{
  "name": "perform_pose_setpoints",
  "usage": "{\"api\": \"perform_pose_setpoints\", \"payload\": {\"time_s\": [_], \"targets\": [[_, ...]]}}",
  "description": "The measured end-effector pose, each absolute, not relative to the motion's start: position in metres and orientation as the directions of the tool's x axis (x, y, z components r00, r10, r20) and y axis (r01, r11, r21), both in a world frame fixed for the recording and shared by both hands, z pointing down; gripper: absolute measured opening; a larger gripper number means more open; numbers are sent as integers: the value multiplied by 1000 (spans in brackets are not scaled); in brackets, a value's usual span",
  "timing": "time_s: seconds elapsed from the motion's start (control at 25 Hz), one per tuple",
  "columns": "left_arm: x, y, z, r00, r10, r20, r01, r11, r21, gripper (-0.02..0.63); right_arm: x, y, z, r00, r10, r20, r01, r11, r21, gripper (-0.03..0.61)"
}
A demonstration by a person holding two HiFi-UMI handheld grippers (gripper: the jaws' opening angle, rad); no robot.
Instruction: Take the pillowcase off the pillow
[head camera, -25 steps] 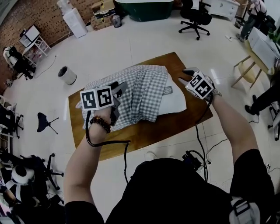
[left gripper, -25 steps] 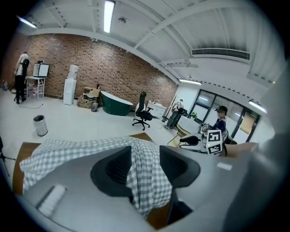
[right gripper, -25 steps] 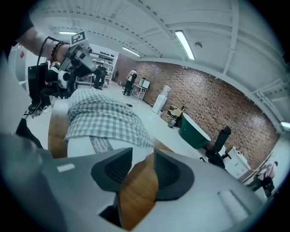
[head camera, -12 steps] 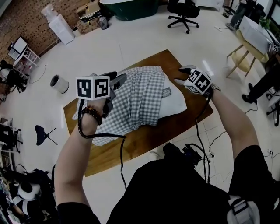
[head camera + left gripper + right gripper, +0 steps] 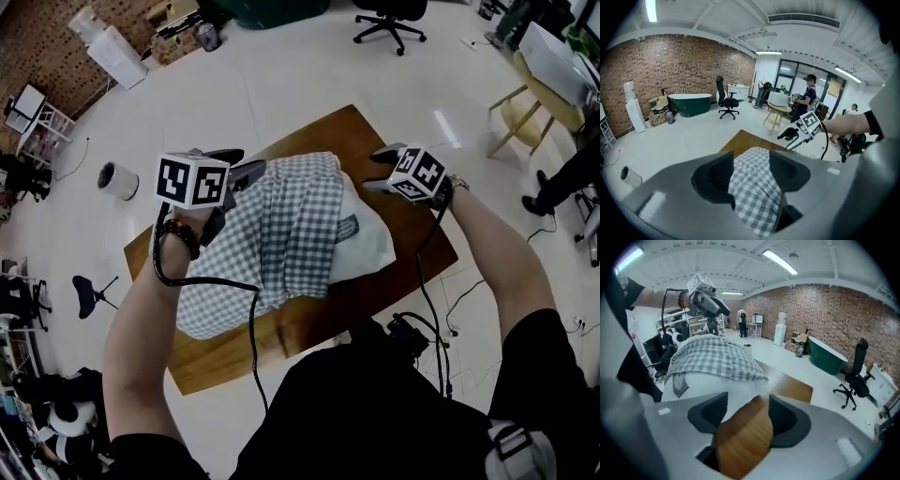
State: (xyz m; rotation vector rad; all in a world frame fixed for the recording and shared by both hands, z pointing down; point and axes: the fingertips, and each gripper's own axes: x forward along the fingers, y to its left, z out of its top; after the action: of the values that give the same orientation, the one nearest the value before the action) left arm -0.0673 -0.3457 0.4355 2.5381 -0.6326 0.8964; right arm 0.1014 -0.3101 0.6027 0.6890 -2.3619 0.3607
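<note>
- Left gripper (image 5: pixel 241 165): released, its jaws apart and opening. The checked pillowcase (image 5: pixel 281 234) shows in the gap, but the pads do not press on it.
- Right gripper (image 5: pixel 377 171): released, its jaws apart and opening. Only the bare wooden tabletop (image 5: pixel 375 131) lies between them, and the white pillow (image 5: pixel 373 242) has its edge just beyond the tips.
- Pillowcase: lies across the tabletop over the pillow's left and middle parts, with its loose end spread toward the near left corner.
- Pillow: the right end is uncovered, with a small printed label (image 5: pixel 345 226) just beside the pillowcase hem.
- Position: the grippers hang at opposite ends of the pillow.
</note>
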Motion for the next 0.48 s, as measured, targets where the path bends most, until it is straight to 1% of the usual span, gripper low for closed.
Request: {"api": "perform_pose_setpoints", "payload": {"time_s": [0.32,0.48], "targets": [[-4,-449,480,611,-132,781,-469,-855,223,245,126,-390,620,-762,-187,620,-407,883,-233,313],[17,-492,502,576,-26,817,-433,-858,278,245,127,-423,633,-782,-85,617,-315,909,-274,325]]}}
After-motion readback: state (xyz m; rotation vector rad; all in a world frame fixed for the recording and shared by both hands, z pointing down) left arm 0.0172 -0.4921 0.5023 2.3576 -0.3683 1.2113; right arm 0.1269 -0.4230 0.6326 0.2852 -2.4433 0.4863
